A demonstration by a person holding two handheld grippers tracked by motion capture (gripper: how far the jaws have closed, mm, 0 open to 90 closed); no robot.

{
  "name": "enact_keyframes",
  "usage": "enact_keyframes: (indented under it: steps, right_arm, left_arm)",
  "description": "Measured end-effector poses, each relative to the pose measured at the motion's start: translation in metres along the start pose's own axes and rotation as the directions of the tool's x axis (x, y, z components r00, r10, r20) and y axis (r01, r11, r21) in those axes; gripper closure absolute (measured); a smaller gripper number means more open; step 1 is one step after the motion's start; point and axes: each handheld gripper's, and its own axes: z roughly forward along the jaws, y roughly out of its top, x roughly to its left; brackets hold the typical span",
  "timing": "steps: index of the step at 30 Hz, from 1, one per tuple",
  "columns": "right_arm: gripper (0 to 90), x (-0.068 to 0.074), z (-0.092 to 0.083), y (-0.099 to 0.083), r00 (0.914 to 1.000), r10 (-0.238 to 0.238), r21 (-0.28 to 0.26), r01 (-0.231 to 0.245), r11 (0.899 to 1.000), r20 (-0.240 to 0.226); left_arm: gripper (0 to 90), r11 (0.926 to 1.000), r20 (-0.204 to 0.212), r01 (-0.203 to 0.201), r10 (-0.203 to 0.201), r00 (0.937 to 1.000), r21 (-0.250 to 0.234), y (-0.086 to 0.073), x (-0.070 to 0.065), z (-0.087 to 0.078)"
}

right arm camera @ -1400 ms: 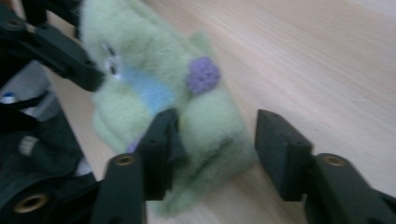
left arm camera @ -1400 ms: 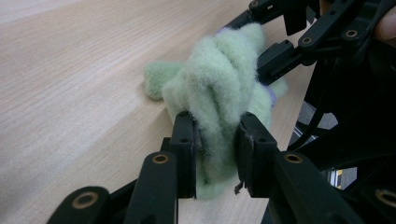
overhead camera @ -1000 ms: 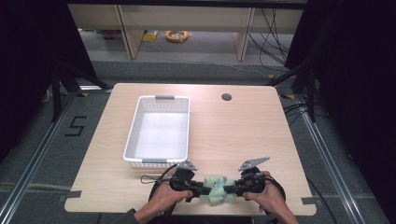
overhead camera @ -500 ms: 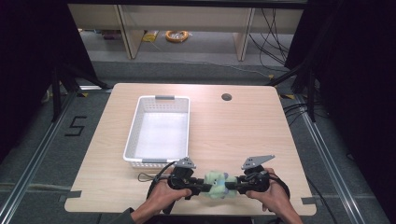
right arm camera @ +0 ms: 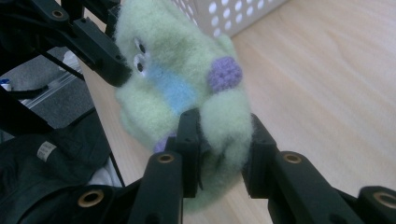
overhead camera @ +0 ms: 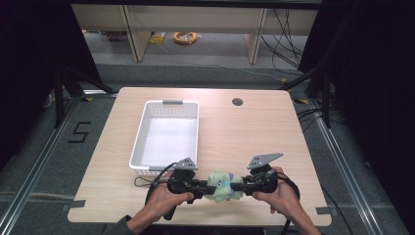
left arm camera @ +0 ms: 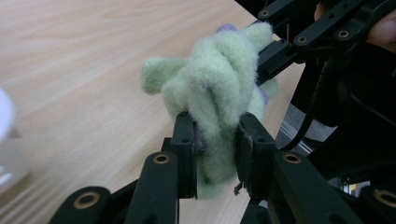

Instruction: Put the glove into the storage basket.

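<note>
A pale green plush toy (overhead camera: 223, 185) with a blue patch, purple knobs and small eyes hangs just above the table's front edge, between both hands. My left gripper (overhead camera: 204, 186) pinches its left side; in the left gripper view the pads squeeze the fluffy toy (left arm camera: 215, 93) at my left gripper (left arm camera: 215, 156). My right gripper (overhead camera: 240, 186) grips the opposite side; in the right gripper view the toy (right arm camera: 177, 88) is pressed between the pads of my right gripper (right arm camera: 223, 154). Each gripper view shows the other gripper's black jaws on the toy's far side.
A white perforated basket (overhead camera: 142, 134) stands empty on the left half of the wooden table (overhead camera: 254, 132), just behind the left hand. A round cable hole (overhead camera: 237, 102) sits near the table's back edge. Dark floor and cables surround the table.
Both hands have risen together, lifting the plush toy a little off the table. The grip of both grippers looks the same.
</note>
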Motion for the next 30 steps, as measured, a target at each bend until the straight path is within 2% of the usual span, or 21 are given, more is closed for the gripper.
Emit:
enact_keyframes:
  steps: [1, 2, 3, 4, 5, 7, 11, 12, 13, 14, 16, 17, 18, 22, 26, 30]
  right_arm:
    - [72.7, 0.003, -0.001, 0.004, 0.9998, 0.017, 0.003, -0.017, 1.000, -0.010]
    - [72.7, 0.002, -0.002, 0.009, 1.0000, -0.002, -0.004, 0.002, 1.000, -0.005]
    - [72.7, 0.002, -0.002, 0.014, 0.9999, -0.013, -0.005, 0.013, 1.000, -0.003]
    - [72.7, 0.004, -0.003, 0.019, 0.9999, -0.004, 0.003, 0.004, 1.000, -0.013]
    - [72.7, 0.003, -0.002, 0.023, 0.9996, -0.027, -0.006, 0.027, 1.000, -0.001]
    - [72.6, 0.004, -0.003, 0.034, 0.9998, -0.012, 0.001, 0.012, 1.000, -0.017]
    - [72.6, 0.003, -0.003, 0.057, 0.9989, -0.046, -0.001, 0.046, 0.999, -0.008]
    - [72.6, 0.004, -0.003, 0.064, 0.9985, -0.053, 0.005, 0.053, 0.999, -0.013]
    - [72.6, 0.003, -0.003, 0.069, 0.9977, -0.067, 0.008, 0.067, 0.998, 0.003]
    - [72.6, 0.005, -0.002, 0.073, 0.9984, -0.056, 0.008, 0.056, 0.998, -0.007]
    - [72.6, 0.004, -0.001, 0.086, 0.9974, -0.072, 0.004, 0.072, 0.997, -0.002]
    - [72.6, 0.005, -0.001, 0.091, 0.9978, -0.065, 0.007, 0.065, 0.998, -0.007]
    - [72.6, 0.004, 0.000, 0.095, 0.9970, -0.077, 0.009, 0.077, 0.997, -0.007]
    - [72.6, 0.006, 0.008, 0.114, 0.9976, -0.067, 0.024, 0.068, 0.997, -0.018]
    - [72.6, 0.004, 0.018, 0.131, 0.9938, -0.108, 0.019, 0.109, 0.994, -0.024]
    - [72.6, 0.003, 0.031, 0.147, 0.9936, -0.105, 0.028, 0.106, 0.994, -0.042]
  left_arm:
    - [70.8, 1.0000, -0.017, 0.006, -0.006, 0.9998, -0.007, 0.002, -0.001, -0.004]
    - [70.8, 1.0000, -0.014, -0.004, 0.004, 0.9999, -0.009, 0.005, 0.000, -0.007]
    - [70.8, 0.9999, -0.015, 0.006, -0.006, 0.9999, -0.016, 0.007, 0.000, -0.010]
    - [70.8, 0.9999, -0.024, -0.003, 0.003, 0.9997, -0.013, 0.009, 0.001, -0.013]
    - [70.7, 0.9999, -0.034, -0.008, 0.008, 0.9994, -0.013, 0.012, 0.002, -0.018]
    - [70.7, 0.9997, -0.037, -0.006, 0.005, 0.9993, -0.026, 0.018, 0.004, -0.024]
    - [70.6, 0.9990, -0.075, -0.027, 0.024, 0.9969, -0.035, 0.029, 0.007, -0.038]
    - [70.6, 0.9989, -0.084, -0.026, 0.023, 0.9962, -0.039, 0.031, 0.009, -0.041]
    - [70.6, 0.9989, -0.088, -0.021, 0.018, 0.9960, -0.042, 0.033, 0.011, -0.044]
    - [70.6, 0.9988, -0.094, -0.019, 0.015, 0.9955, -0.045, 0.036, 0.014, -0.048]
    - [70.5, 0.9986, -0.099, -0.012, 0.006, 0.9950, -0.051, 0.040, 0.018, -0.055]
    - [70.6, 0.9984, -0.108, -0.013, 0.007, 0.9941, -0.056, 0.041, 0.019, -0.057]
    - [70.6, 0.9983, -0.111, -0.015, 0.008, 0.9938, -0.056, 0.042, 0.021, -0.061]
    - [70.5, 0.9980, -0.134, -0.008, -0.001, 0.9910, -0.063, 0.046, 0.030, -0.073]
    - [70.5, 0.9971, -0.146, 0.012, -0.023, 0.9891, -0.075, 0.048, 0.042, -0.086]
    - [70.5, 0.9970, -0.169, 0.019, -0.032, 0.9851, -0.075, 0.048, 0.053, -0.096]
